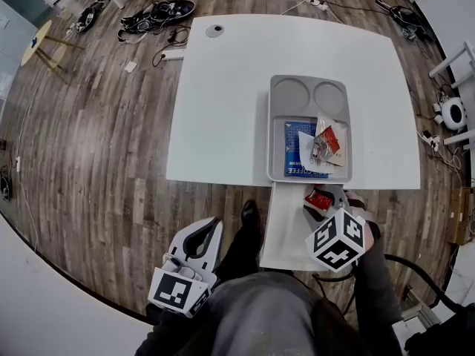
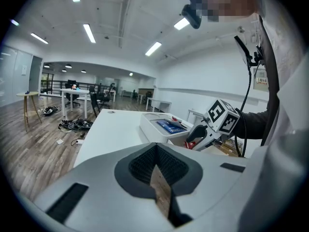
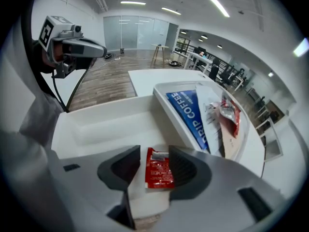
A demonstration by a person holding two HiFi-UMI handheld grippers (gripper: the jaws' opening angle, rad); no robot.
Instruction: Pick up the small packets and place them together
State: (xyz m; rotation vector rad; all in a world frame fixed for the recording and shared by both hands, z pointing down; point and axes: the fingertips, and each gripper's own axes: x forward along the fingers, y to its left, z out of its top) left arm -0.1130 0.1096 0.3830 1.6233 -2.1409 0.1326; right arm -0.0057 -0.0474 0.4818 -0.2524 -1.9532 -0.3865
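Red packet (image 3: 158,168) flat on white box (image 3: 106,124), at 6 o'clock of grey tray (image 1: 272,132) | right gripper (image 3: 155,161) straddles it, jaws apart, not pinching | left gripper (image 2: 155,166) closed, empty | advice: centre packet, close on long edges, lift level

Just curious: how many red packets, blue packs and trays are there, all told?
Red packets: 2
Blue coffee pack: 1
Trays: 2, a grey tray and a white tray
Total: 5
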